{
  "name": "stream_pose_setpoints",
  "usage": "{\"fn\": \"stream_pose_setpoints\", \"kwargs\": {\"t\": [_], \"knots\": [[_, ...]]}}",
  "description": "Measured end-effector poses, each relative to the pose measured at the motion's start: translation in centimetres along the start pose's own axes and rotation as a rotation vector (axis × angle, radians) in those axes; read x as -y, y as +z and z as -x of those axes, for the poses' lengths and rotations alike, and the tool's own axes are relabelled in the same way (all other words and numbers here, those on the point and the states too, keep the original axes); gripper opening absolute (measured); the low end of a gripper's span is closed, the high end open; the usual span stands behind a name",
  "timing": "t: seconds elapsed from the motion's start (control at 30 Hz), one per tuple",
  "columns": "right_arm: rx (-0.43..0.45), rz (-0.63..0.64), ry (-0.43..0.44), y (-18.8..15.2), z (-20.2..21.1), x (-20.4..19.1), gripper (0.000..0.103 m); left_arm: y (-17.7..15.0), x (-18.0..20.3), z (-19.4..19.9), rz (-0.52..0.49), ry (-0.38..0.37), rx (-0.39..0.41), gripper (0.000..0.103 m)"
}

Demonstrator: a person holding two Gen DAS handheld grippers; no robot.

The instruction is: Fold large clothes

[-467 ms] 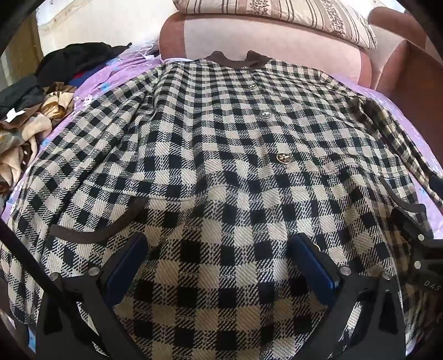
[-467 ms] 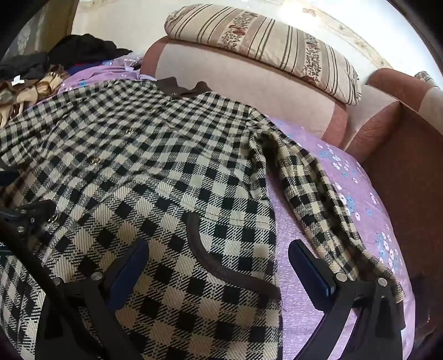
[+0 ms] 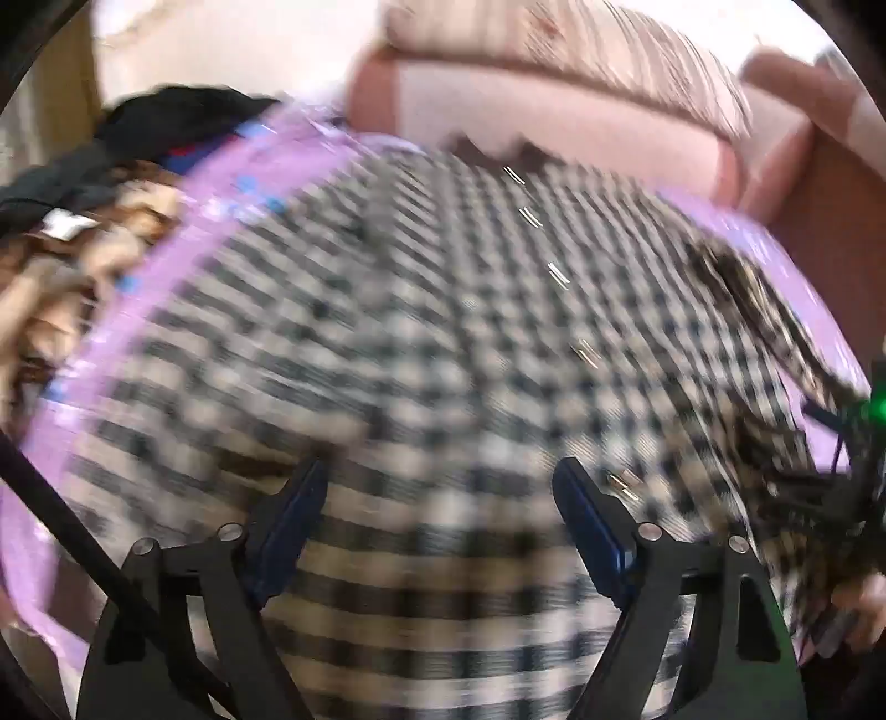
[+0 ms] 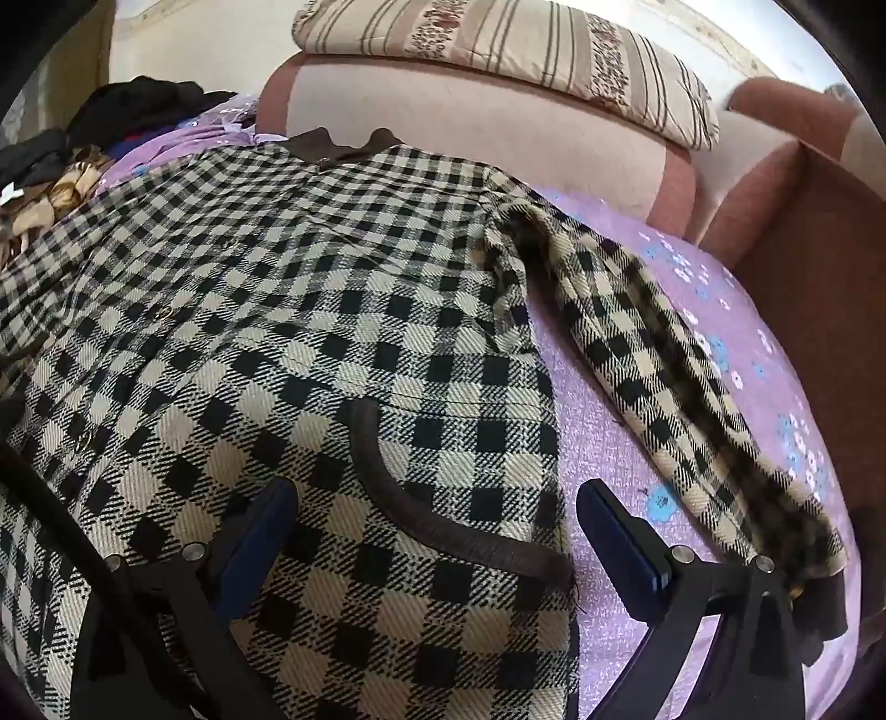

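Observation:
A black-and-cream checked coat point(image 3: 443, 332) lies front-up on the purple sheet, its brown collar point(image 4: 338, 145) toward the sofa back. The left wrist view is motion-blurred. My left gripper point(image 3: 437, 515) hovers open over the coat's lower middle, with cloth below its blue pads and nothing pinched. My right gripper point(image 4: 432, 520) stands wide open over the coat's point(image 4: 277, 332) right side. A brown pocket trim point(image 4: 376, 459) runs between its fingers. The right sleeve point(image 4: 664, 360) lies folded on the sheet beside it. At the left view's right edge a black gripper body point(image 3: 847, 471) and a hand point(image 3: 864, 609) show.
A pile of dark and tan clothes point(image 4: 55, 183) sits at the far left. A striped cushion point(image 4: 498, 50) rests on the pink sofa back point(image 4: 470, 122). The brown armrest point(image 4: 803, 249) borders the right side. Flowered purple sheet point(image 4: 637, 443) shows between coat and sleeve.
The left gripper has swung leftward, blurring its view and showing more purple sheet on the left; its fingers stand closer together. It has left the right view's edge. The right gripper barely moved.

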State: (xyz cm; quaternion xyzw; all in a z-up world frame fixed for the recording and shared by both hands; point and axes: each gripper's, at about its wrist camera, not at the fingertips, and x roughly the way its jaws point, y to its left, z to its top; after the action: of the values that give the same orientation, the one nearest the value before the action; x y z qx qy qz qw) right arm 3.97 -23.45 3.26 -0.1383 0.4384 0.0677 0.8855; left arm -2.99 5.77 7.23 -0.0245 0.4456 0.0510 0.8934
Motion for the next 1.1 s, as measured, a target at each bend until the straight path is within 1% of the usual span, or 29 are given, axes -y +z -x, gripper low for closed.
{"fn": "stream_pose_setpoints", "kwargs": {"t": [0.03, 0.1, 0.13, 0.17, 0.23, 0.27, 0.3, 0.37, 0.4, 0.43, 0.47, 0.5, 0.53, 0.57, 0.6, 0.63, 0.67, 0.7, 0.73, 0.77, 0.8, 0.83, 0.87, 0.9, 0.97, 1.0, 1.03, 1.07, 1.1], "knots": [[-0.003, -0.006, 0.004, 0.0, 0.0, 0.1, 0.102, 0.8, -1.5, 0.5, 0.012, 0.048, 0.019, 0.084], [-0.008, -0.016, 0.012, 0.0, -0.1, 0.3, 0.102, 2.4, -4.6, 0.7, 0.047, 0.134, 0.03, 0.088], [-0.01, -0.021, 0.014, 0.0, -0.2, 0.3, 0.102, 3.2, -6.8, 0.3, 0.073, 0.179, 0.023, 0.088], [-0.012, -0.024, 0.016, 0.0, -0.2, 0.3, 0.102, 3.9, -8.4, -0.1, 0.086, 0.199, 0.016, 0.088], [-0.012, -0.025, 0.017, 0.0, -0.2, 0.3, 0.102, 5.1, -12.3, -1.9, 0.109, 0.278, -0.025, 0.088], [-0.012, -0.026, 0.017, 0.0, -0.2, 0.3, 0.102, 5.2, -13.6, -2.8, 0.119, 0.296, -0.047, 0.088], [-0.012, -0.026, 0.017, 0.0, -0.2, 0.3, 0.102, 5.5, -14.9, -4.1, 0.132, 0.293, -0.082, 0.088], [-0.015, -0.027, 0.018, 0.0, -0.3, 0.3, 0.102, 5.6, -16.7, -6.4, 0.154, 0.245, -0.158, 0.088], [-0.016, -0.027, 0.018, 0.0, -0.4, 0.3, 0.102, 5.7, -17.2, -7.6, 0.159, 0.203, -0.198, 0.088], [-0.018, -0.03, 0.019, 0.0, -0.5, 0.3, 0.102, 5.8, -17.3, -8.7, 0.154, 0.148, -0.24, 0.075], [-0.021, -0.032, 0.021, 0.0, -0.6, 0.3, 0.102, 5.6, -17.0, -9.3, 0.144, 0.116, -0.266, 0.051], [-0.023, -0.036, 0.023, 0.0, -0.6, 0.3, 0.102, 5.8, -16.6, -9.2, 0.127, 0.121, -0.255, 0.044], [-0.024, -0.04, 0.025, 0.0, -0.7, 0.3, 0.103, 6.6, -16.5, -8.9, 0.105, 0.146, -0.24, 0.012], [-0.026, -0.042, 0.027, 0.0, -0.8, 0.3, 0.103, 7.0, -16.3, -8.6, 0.093, 0.189, -0.224, 0.005], [-0.027, -0.045, 0.031, -0.1, -0.9, 0.4, 0.103, 7.8, -16.3, -8.1, 0.09, 0.252, -0.192, 0.005], [-0.028, -0.048, 0.034, -0.1, -0.9, 0.5, 0.103, 8.9, -17.0, -7.7, 0.093, 0.332, -0.146, 0.005], [-0.03, -0.052, 0.038, -0.1, -1.0, 0.5, 0.103, 9.5, -17.4, -7.4, 0.105, 0.389, -0.119, 0.005], [-0.032, -0.054, 0.043, -0.1, -1.1, 0.6, 0.103, 10.6, -18.7, -7.2, 0.142, 0.438, -0.095, 0.005], [-0.034, -0.059, 0.048, 0.0, -1.2, 0.7, 0.103, 10.6, -19.6, -6.8, 0.176, 0.46, -0.083, 0.01], [-0.037, -0.064, 0.054, -0.1, -1.3, 0.8, 0.103, 10.9, -20.5, -6.8, 0.211, 0.477, -0.074, 0.018], [-0.039, -0.069, 0.06, 0.0, -1.3, 0.9, 0.103, 11.0, -21.4, -6.8, 0.246, 0.493, -0.062, 0.022], [-0.042, -0.075, 0.067, 0.0, -1.5, 1.0, 0.103, 11.1, -22.1, -6.8, 0.278, 0.491, -0.047, 0.028], [-0.046, -0.082, 0.073, 0.0, -1.6, 1.1, 0.103, 10.6, -21.6, -6.2, 0.289, 0.485, -0.039, 0.035], [-0.048, -0.087, 0.078, 0.0, -1.7, 1.2, 0.103, 10.5, -21.4, -6.1, 0.299, 0.465, -0.033, 0.038], [-0.055, -0.099, 0.09, 0.0, -1.9, 1.3, 0.103, 9.7, -20.9, -5.0, 0.311, 0.415, 0.013, 0.052], [-0.058, -0.104, 0.095, 0.1, -2.0, 1.3, 0.103, 9.4, -20.4, -4.5, 0.308, 0.399, 0.036, 0.055], [-0.06, -0.109, 0.1, 0.2, -2.1, 1.4, 0.103, 8.2, -19.7, -3.1, 0.301, 0.387, 0.06, 0.061], [-0.061, -0.111, 0.103, 0.2, -2.1, 1.4, 0.103, 7.2, -18.1, -1.7, 0.289, 0.375, 0.08, 0.064], [-0.061, -0.111, 0.104, 0.2, -2.1, 1.4, 0.103, 6.7, -17.2, -1.1, 0.273, 0.352, 0.095, 0.065]]}}
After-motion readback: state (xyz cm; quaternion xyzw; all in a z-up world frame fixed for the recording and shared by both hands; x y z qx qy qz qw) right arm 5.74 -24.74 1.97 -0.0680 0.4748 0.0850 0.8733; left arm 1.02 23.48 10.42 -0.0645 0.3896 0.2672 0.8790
